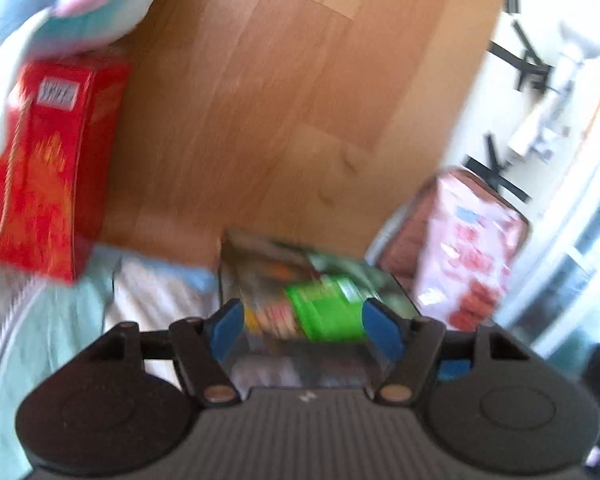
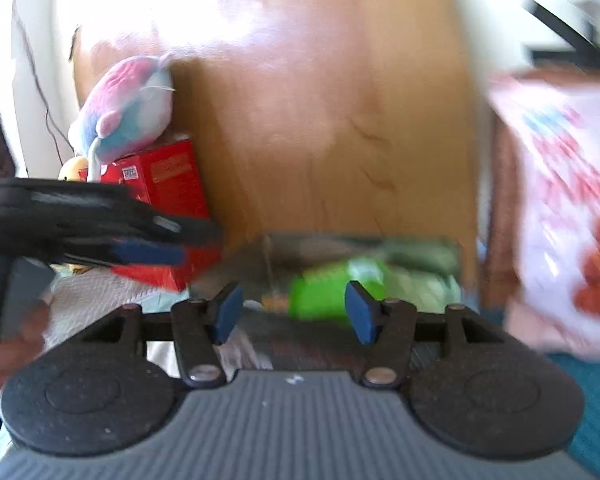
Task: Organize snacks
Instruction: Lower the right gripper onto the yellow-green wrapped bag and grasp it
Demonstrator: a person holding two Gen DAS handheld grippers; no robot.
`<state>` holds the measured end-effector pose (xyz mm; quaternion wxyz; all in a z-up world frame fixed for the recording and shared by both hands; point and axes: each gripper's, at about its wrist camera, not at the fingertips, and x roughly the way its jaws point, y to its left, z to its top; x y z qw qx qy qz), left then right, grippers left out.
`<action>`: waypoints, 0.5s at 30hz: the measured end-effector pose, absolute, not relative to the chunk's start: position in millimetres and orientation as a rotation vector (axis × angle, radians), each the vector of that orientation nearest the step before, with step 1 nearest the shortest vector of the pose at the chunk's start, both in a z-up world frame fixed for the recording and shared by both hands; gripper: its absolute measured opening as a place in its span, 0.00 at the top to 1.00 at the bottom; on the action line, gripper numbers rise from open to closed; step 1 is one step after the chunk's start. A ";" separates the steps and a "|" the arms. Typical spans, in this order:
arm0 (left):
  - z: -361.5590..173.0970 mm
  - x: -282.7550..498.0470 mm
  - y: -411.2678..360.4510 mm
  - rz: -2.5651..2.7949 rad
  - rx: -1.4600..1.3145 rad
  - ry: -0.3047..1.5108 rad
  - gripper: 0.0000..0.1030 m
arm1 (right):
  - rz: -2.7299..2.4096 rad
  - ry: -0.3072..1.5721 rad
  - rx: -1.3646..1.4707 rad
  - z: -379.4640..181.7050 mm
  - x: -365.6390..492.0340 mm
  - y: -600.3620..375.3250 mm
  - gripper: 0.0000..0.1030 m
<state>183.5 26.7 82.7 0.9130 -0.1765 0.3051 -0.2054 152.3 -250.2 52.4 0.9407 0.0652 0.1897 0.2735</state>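
A clear plastic box (image 1: 231, 276) holds several snacks, among them a bright green packet (image 1: 324, 308). My left gripper (image 1: 305, 330) hangs just above and before the box, jaws open, and the green packet shows through the gap between its blue pads. The right wrist view shows the same box (image 2: 284, 246) and green packet (image 2: 320, 296) just beyond my right gripper (image 2: 295, 314), which is open with nothing pressed between its pads. My left gripper (image 2: 198, 244) reaches in from the left there, beside the box's left end. Both views are motion-blurred.
A red snack box (image 1: 52, 160) stands at the left with a pink-and-blue plush toy (image 1: 80, 4) on top. A large pink-and-white snack bag (image 1: 468, 248) stands at the right. Beyond lies the wooden tabletop (image 1: 280, 100). A pale striped cloth (image 1: 156, 288) lies near the box. A hand (image 2: 12, 344) shows at the left.
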 end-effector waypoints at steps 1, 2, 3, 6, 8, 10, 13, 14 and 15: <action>76.5 171.1 26.1 -0.446 -0.382 0.656 0.35 | 0.557 0.423 0.154 45.7 145.7 -263.3 0.43; 69.1 161.4 24.8 -0.474 -0.403 0.689 0.35 | 0.556 0.462 0.172 38.4 141.0 -273.3 0.43; 61.3 151.0 23.0 -0.507 -0.432 0.729 0.35 | 0.555 0.504 0.190 31.4 138.0 -282.1 0.43; 33.3 122.3 12.5 -0.612 -0.533 0.871 0.37 | 0.549 0.630 0.257 9.3 136.7 -302.2 0.47; 18.7 107.4 3.1 -0.648 -0.573 0.940 0.37 | 0.559 0.683 0.301 0.2 137.6 -306.7 0.60; 4.5 95.6 -7.3 -0.673 -0.586 0.996 0.39 | 0.579 0.709 0.327 -5.9 133.8 -308.6 0.65; -3.0 86.8 -12.3 -0.648 -0.574 0.983 0.43 | 0.608 0.714 0.320 -4.8 120.1 -304.5 0.70; -3.4 87.0 -9.9 -0.638 -0.586 0.983 0.43 | 0.625 0.717 0.328 -5.4 113.1 -302.9 0.70; -2.9 87.0 -7.3 -0.626 -0.592 0.980 0.43 | 0.638 0.719 0.333 -6.1 105.9 -299.8 0.70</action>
